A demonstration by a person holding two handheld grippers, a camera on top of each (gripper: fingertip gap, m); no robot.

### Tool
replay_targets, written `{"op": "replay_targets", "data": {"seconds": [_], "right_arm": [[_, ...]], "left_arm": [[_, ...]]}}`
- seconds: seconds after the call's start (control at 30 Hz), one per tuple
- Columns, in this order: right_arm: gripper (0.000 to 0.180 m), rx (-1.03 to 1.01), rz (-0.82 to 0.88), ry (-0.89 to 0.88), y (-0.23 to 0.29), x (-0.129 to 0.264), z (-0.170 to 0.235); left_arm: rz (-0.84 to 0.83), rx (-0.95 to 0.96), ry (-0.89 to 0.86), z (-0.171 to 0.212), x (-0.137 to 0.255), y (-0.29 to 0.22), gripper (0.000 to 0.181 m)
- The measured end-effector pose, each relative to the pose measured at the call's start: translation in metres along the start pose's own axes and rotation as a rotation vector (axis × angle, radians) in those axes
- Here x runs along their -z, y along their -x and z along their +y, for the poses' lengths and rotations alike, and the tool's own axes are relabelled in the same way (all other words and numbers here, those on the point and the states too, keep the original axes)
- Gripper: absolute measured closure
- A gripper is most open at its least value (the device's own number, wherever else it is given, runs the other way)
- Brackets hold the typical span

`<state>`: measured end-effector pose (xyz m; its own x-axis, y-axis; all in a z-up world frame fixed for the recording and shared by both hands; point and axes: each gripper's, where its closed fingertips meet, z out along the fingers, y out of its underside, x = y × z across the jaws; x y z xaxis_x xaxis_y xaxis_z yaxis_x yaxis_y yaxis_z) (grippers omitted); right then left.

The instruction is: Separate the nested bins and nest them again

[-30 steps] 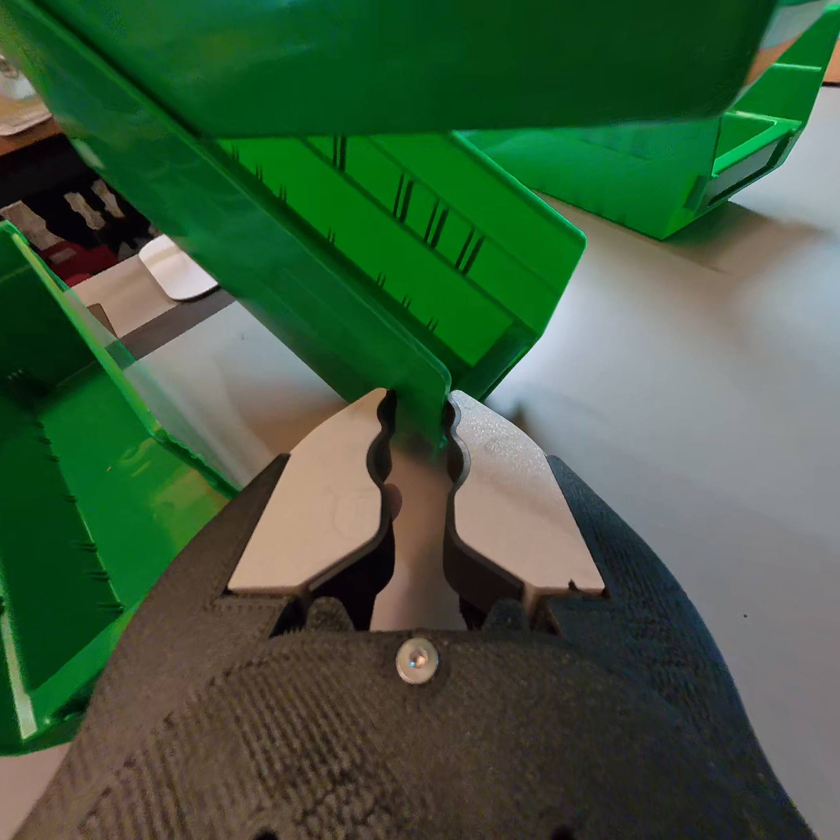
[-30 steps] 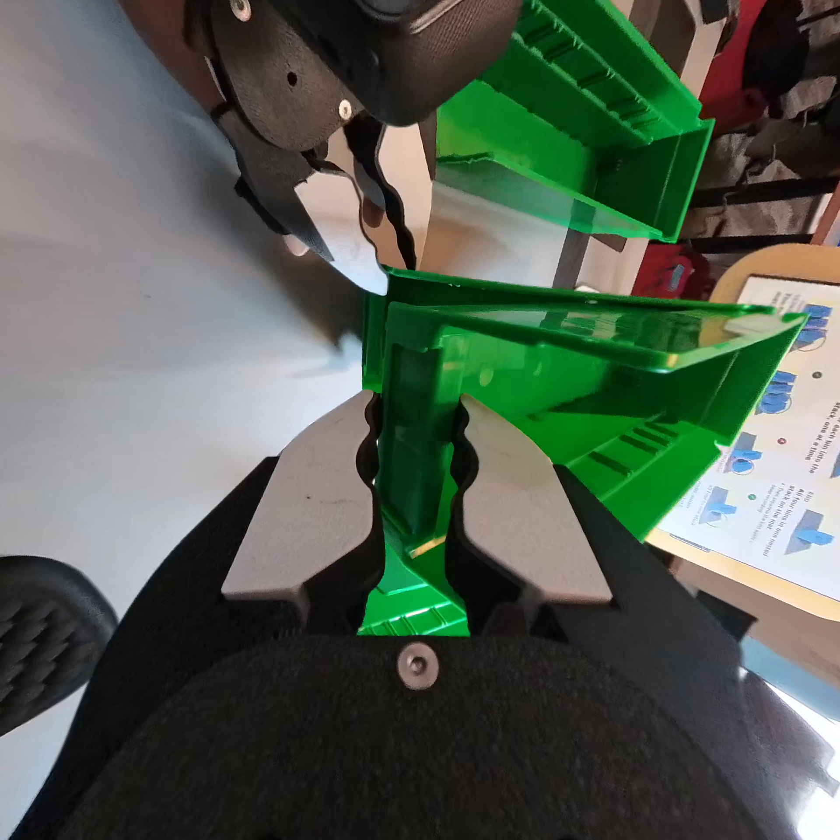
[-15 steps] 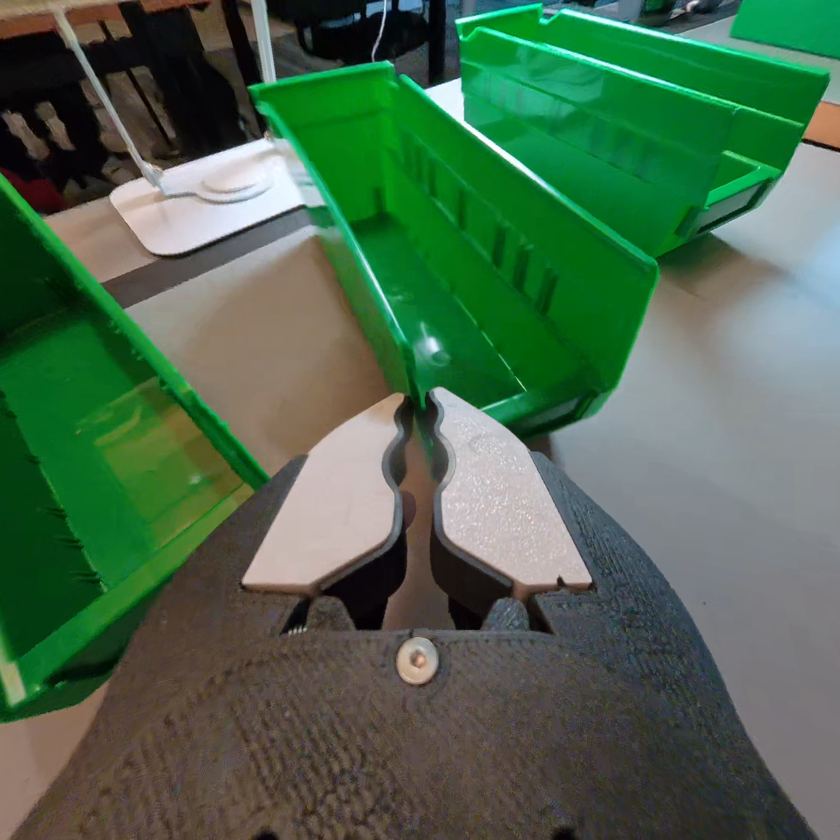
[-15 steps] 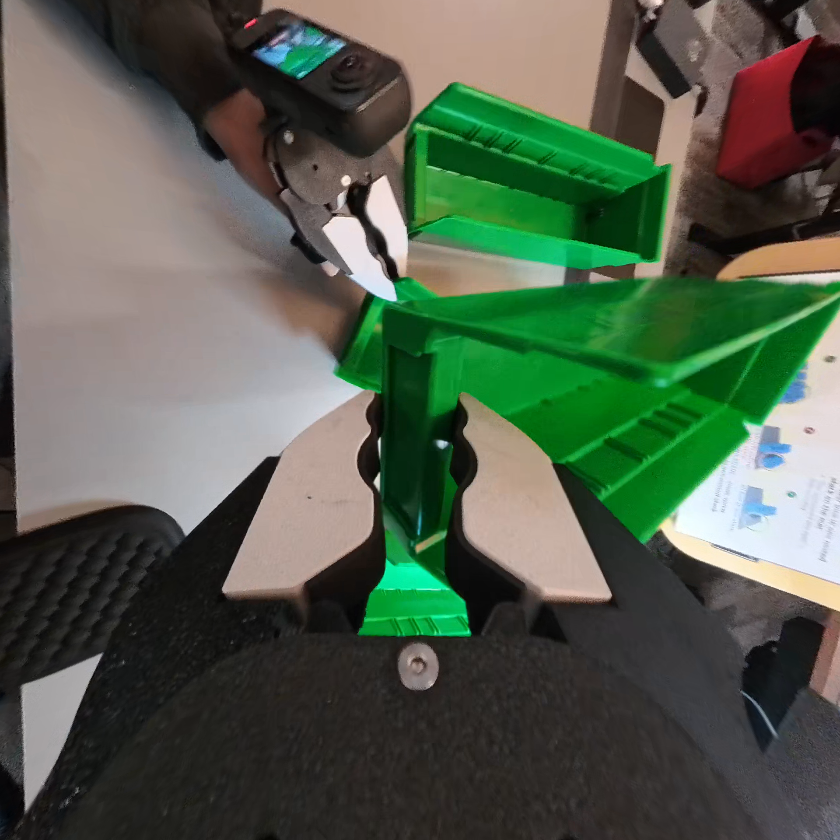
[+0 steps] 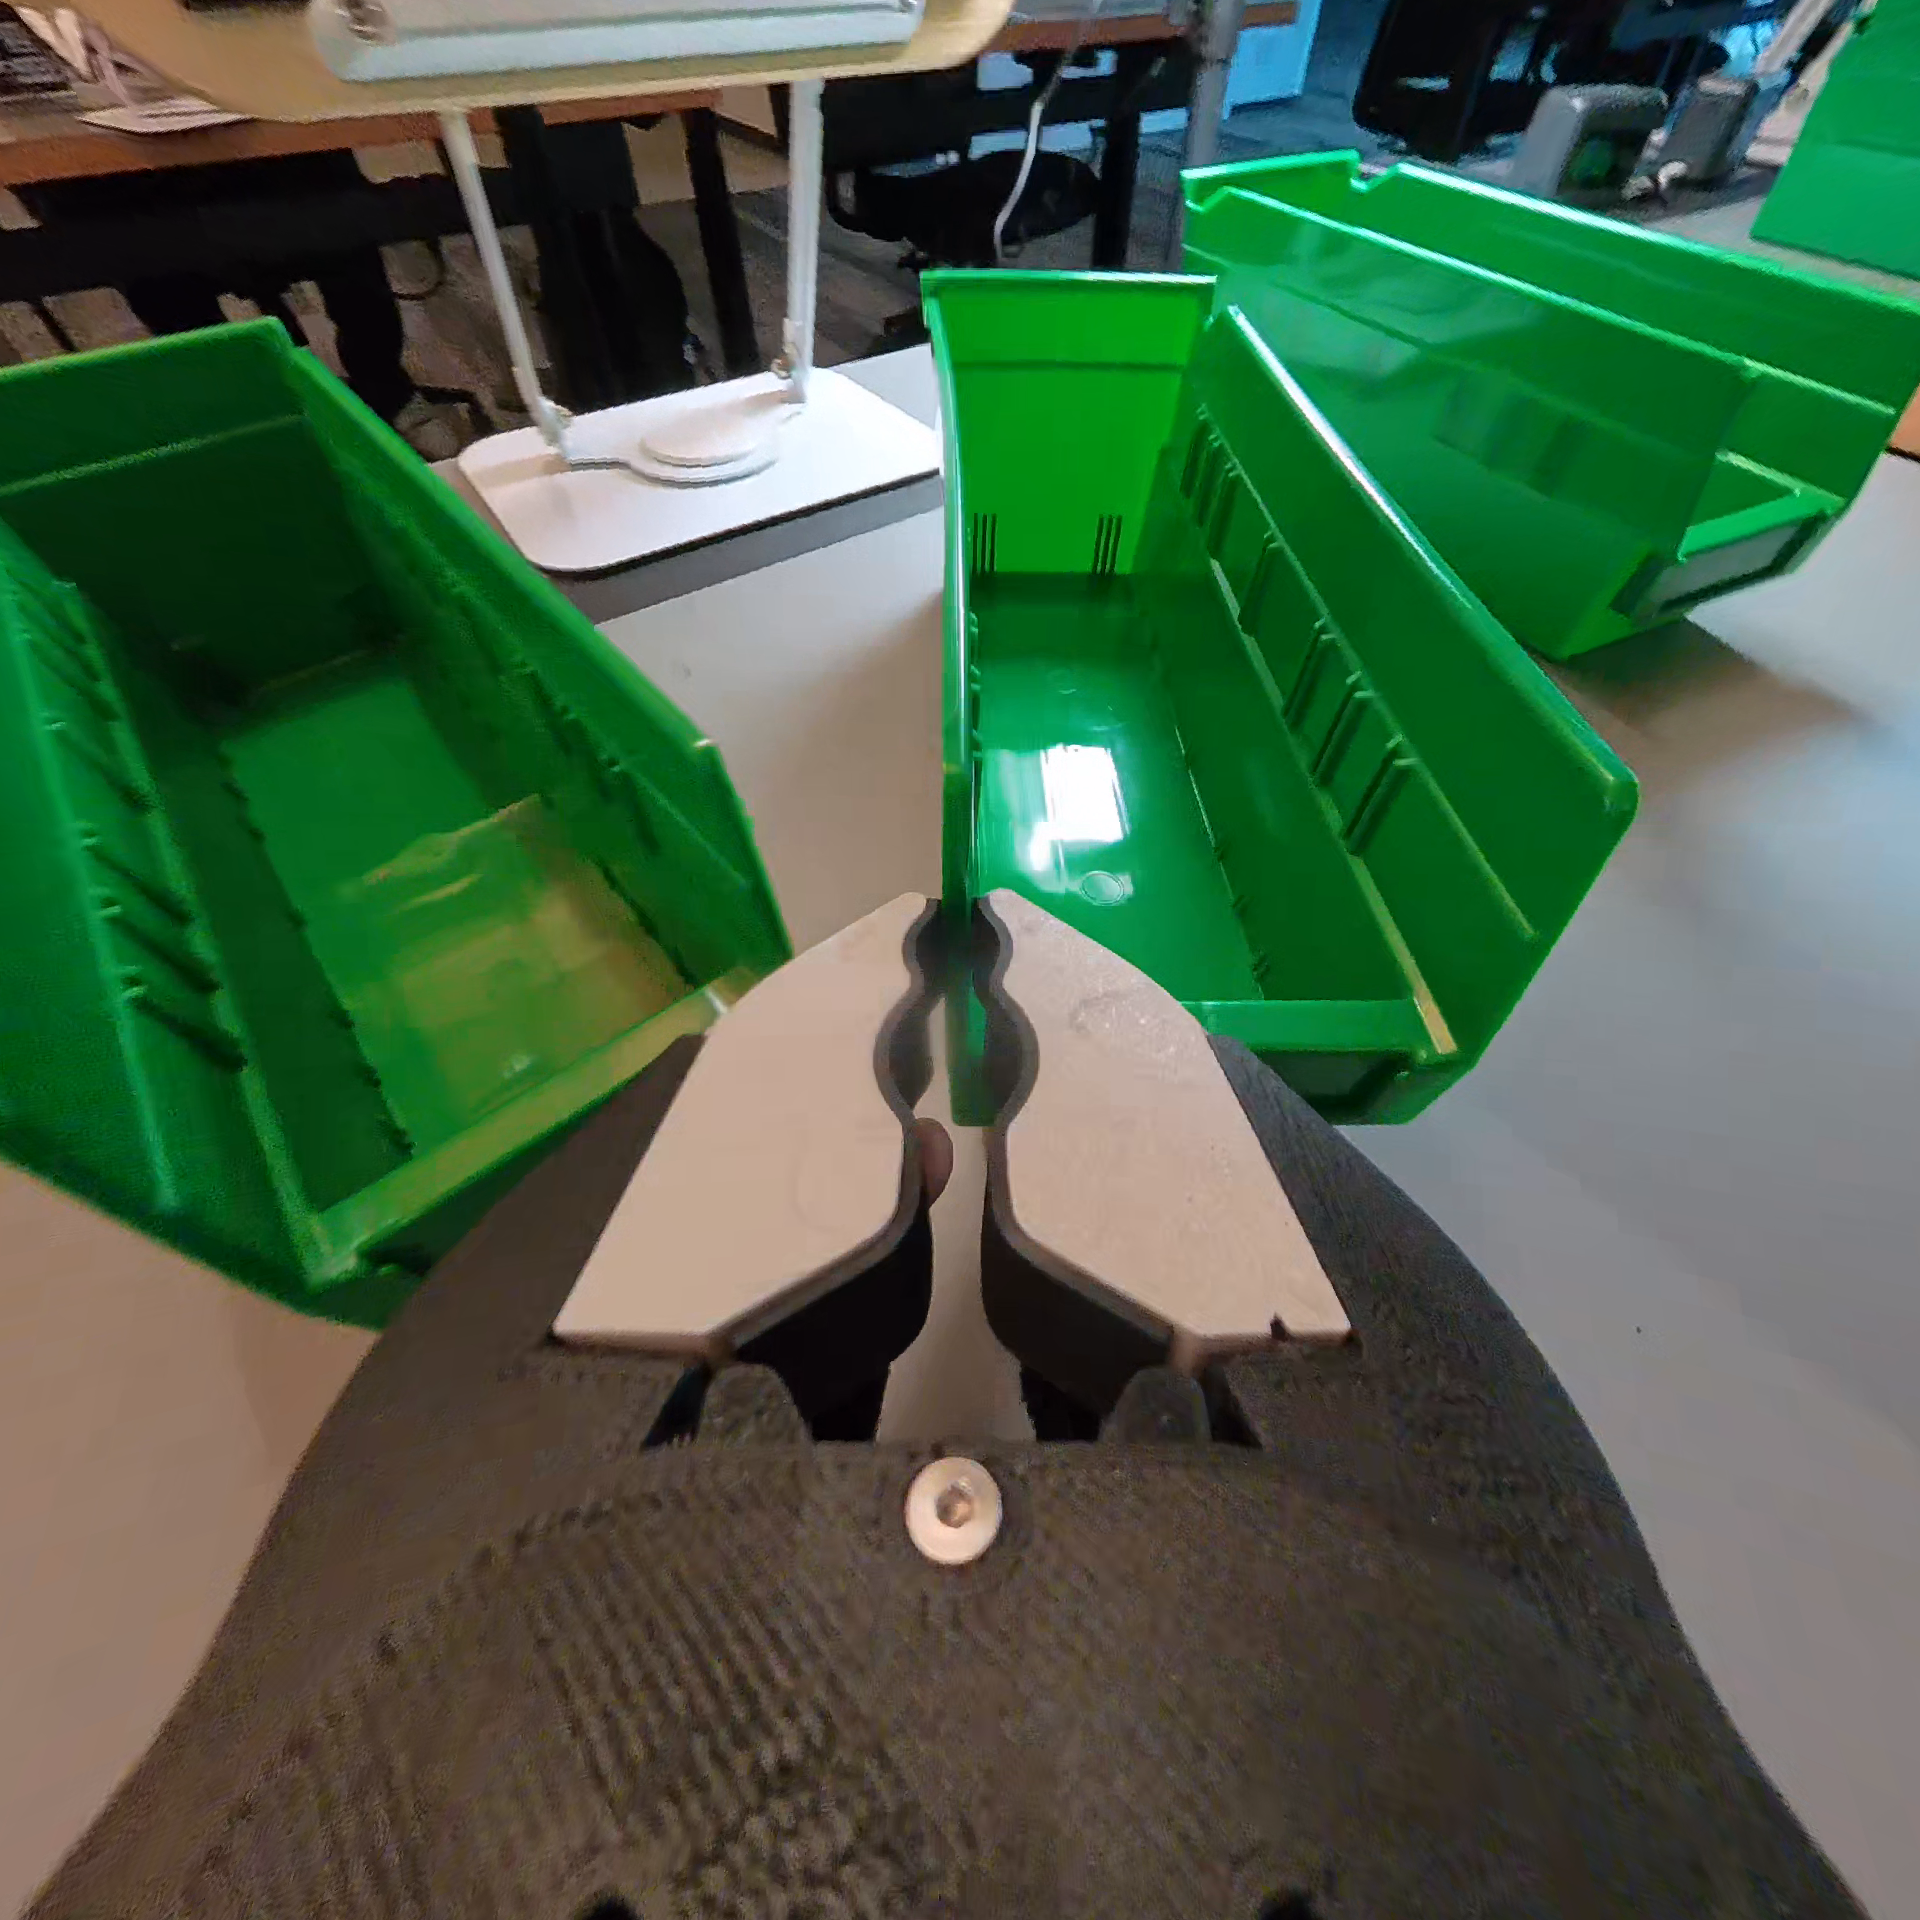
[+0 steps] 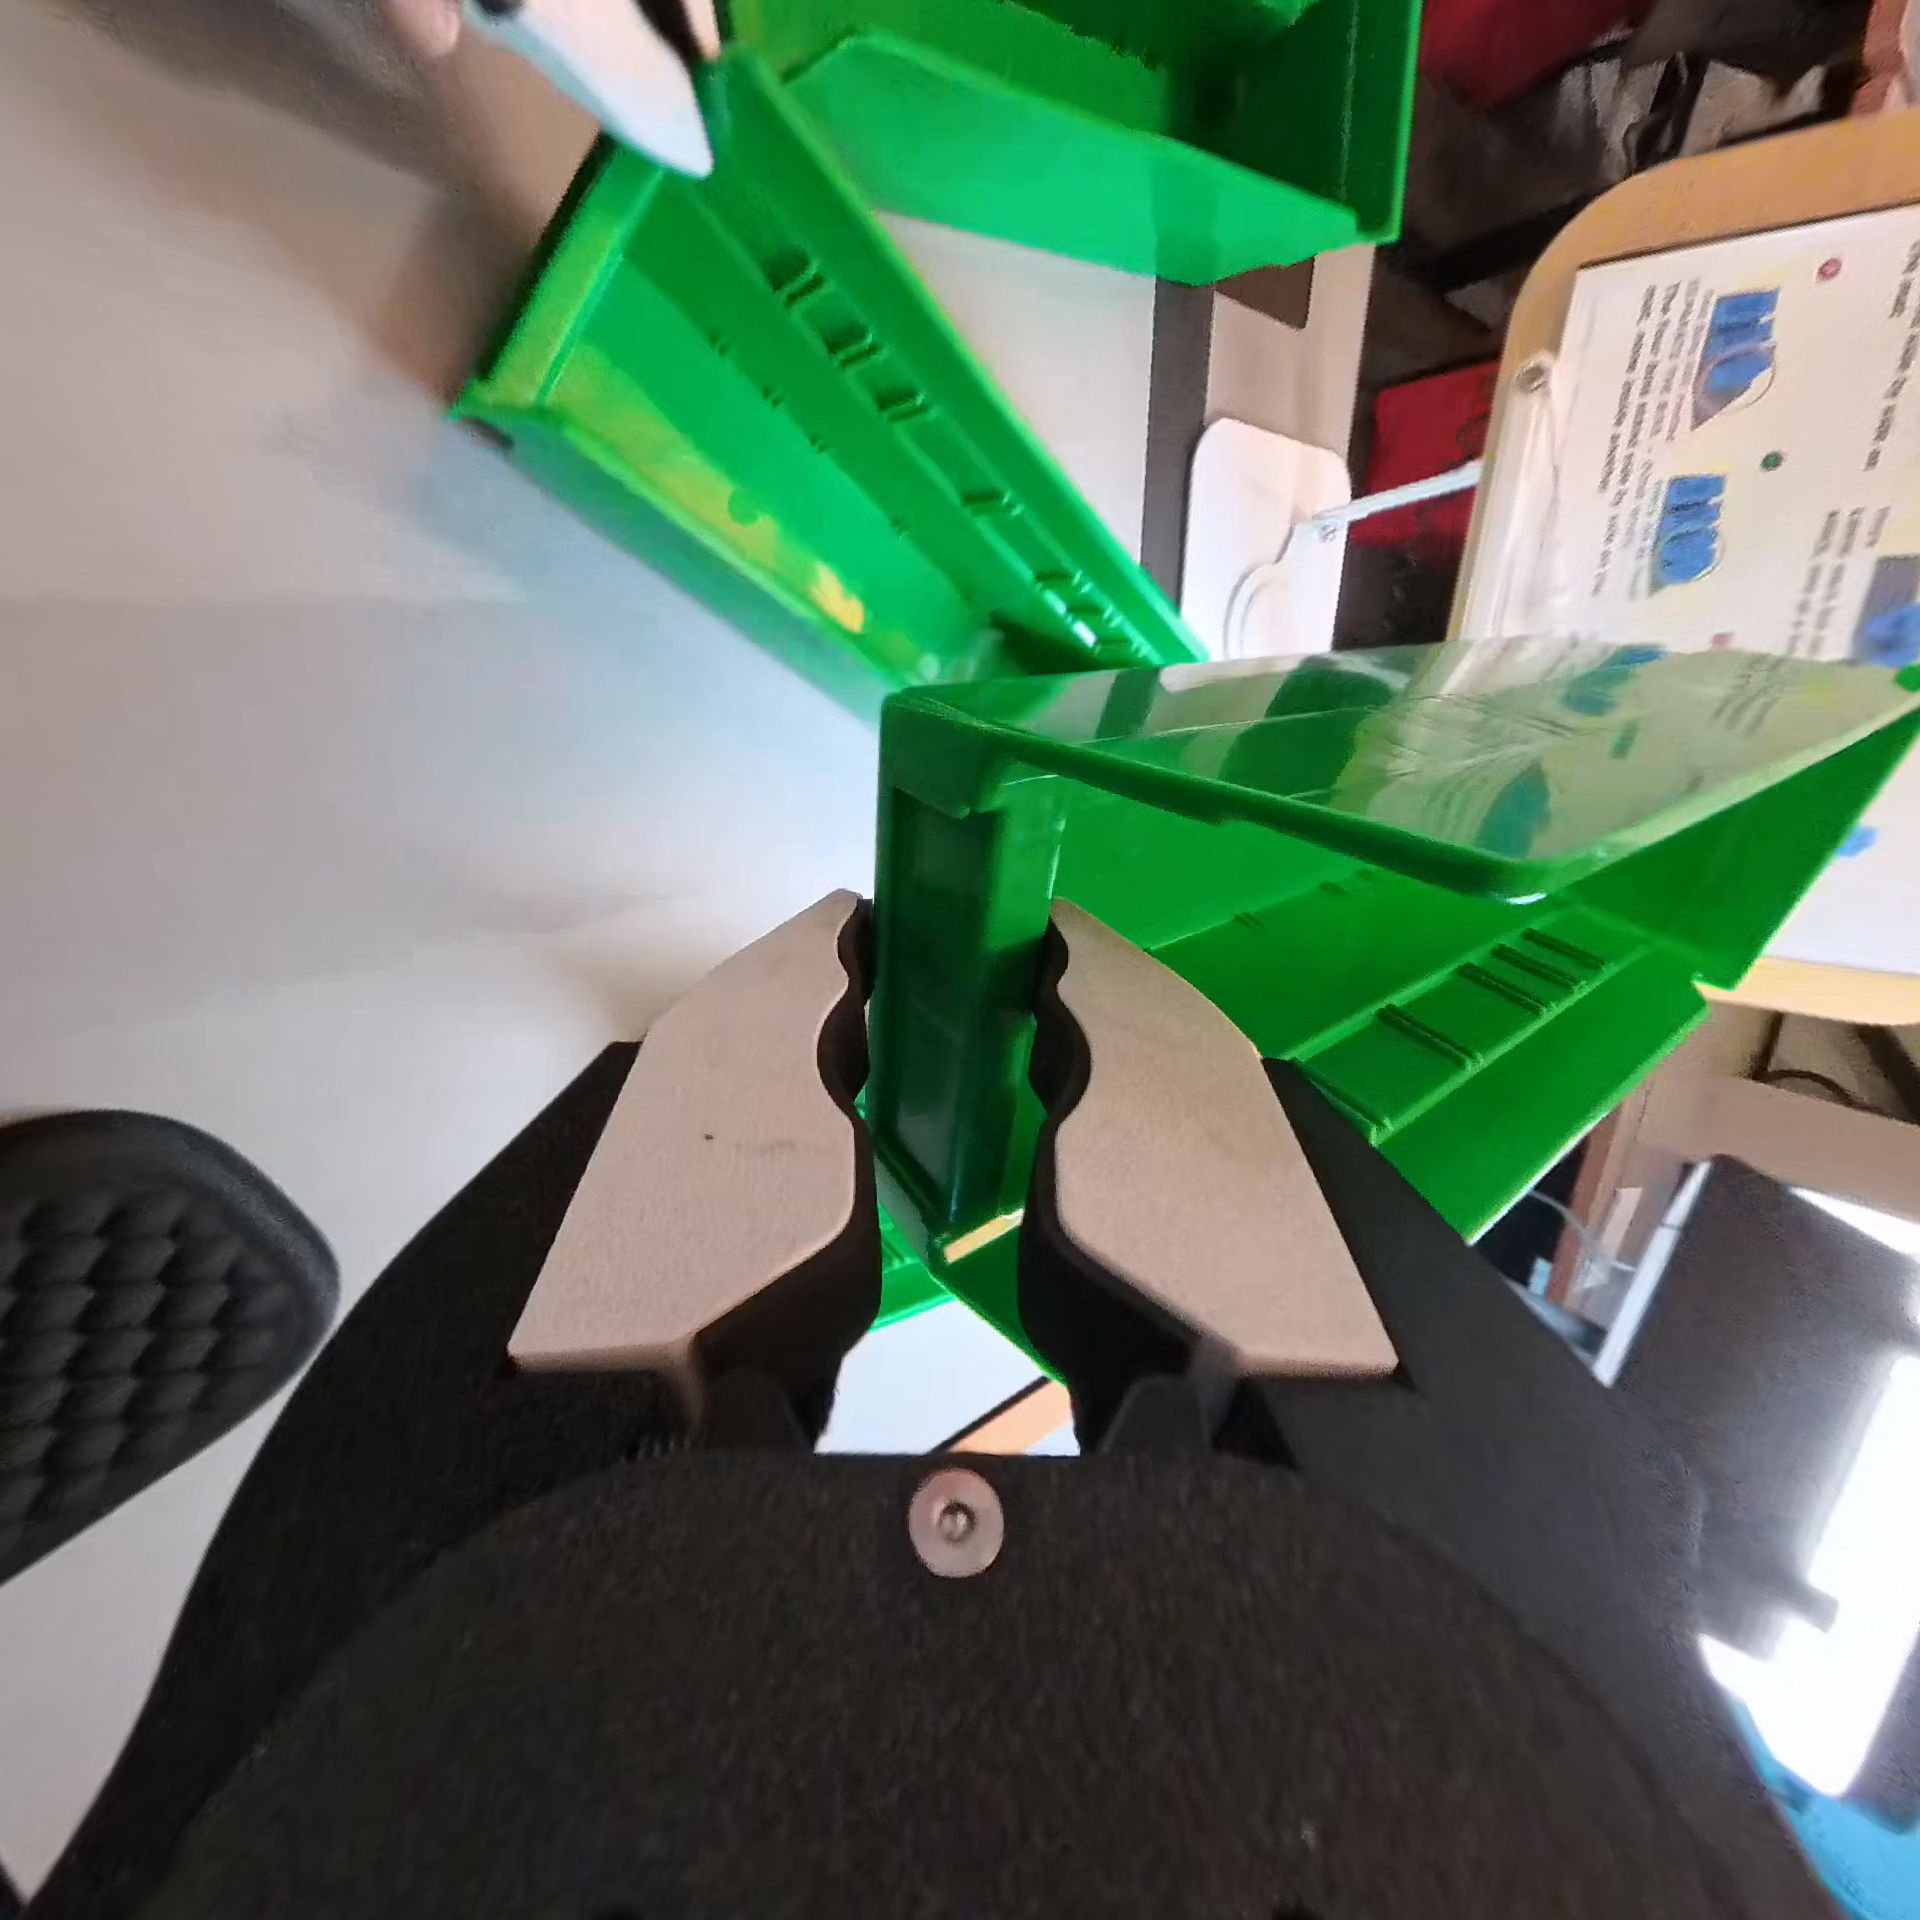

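Note:
My left gripper (image 5: 954,925) is shut on the left side wall of a long green bin (image 5: 1226,727) that rests on the grey table. That bin also shows in the right wrist view (image 6: 790,416), with the left gripper's fingers (image 6: 634,94) at its corner. My right gripper (image 6: 954,935) is shut on the front lip of a second green bin (image 6: 1403,894), held up off the table and tilted on its side. A third green bin (image 5: 343,790) stands to the left of the left gripper.
More green bins, nested (image 5: 1558,416), lie at the back right of the table (image 5: 1662,1143). A white stand base (image 5: 707,468) sits at the table's far edge. A black chair back (image 6: 135,1330) is at the lower left of the right wrist view. A board with printed sheets (image 6: 1714,416) is at the right.
The two bins have come apart. My right gripper has lifted its bin up and away to the right. My left gripper has set its bin down flat on the table.

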<state>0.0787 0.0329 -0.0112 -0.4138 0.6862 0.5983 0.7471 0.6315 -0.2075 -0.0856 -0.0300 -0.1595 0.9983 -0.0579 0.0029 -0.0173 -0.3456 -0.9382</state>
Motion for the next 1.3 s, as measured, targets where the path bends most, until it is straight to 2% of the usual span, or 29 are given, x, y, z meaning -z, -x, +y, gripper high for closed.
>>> {"op": "replay_targets", "data": {"seconds": [0.2,0.4,0.67,0.73,0.87,0.97,1.1,1.23,1.3], "right_arm": [[0.152,-0.056,0.025,0.012,0.047,-0.019,0.021],[0.152,-0.087,0.017,0.039,0.097,-0.064,0.029],[0.152,-0.063,0.148,0.111,0.087,-0.120,0.036],[0.152,-0.073,0.145,0.118,0.087,-0.134,0.036],[0.152,-0.070,0.085,0.130,0.100,-0.165,0.044],[0.151,0.009,0.067,0.154,0.102,-0.171,0.055],[0.151,0.008,0.034,0.205,0.098,-0.173,0.067],[0.149,0.023,0.143,0.250,0.079,-0.182,0.086],[0.143,0.012,0.212,0.272,0.071,-0.178,0.094]], "left_arm": [[-0.064,0.024,-0.013,0.004,0.010,0.012,0.176],[-0.051,0.000,-0.003,0.014,0.013,-0.002,0.176],[0.073,-0.200,-0.037,0.016,0.011,-0.043,0.171],[0.128,-0.281,-0.058,0.017,0.011,-0.059,0.168],[0.098,-0.421,-0.077,0.017,0.008,-0.068,0.166],[0.106,-0.399,-0.076,0.016,0.004,-0.069,0.165],[0.074,-0.355,-0.069,0.011,-0.008,-0.062,0.167],[0.007,-0.324,-0.066,0.008,-0.021,-0.052,0.169],[-0.013,-0.318,-0.063,0.006,-0.026,-0.049,0.170]]}}
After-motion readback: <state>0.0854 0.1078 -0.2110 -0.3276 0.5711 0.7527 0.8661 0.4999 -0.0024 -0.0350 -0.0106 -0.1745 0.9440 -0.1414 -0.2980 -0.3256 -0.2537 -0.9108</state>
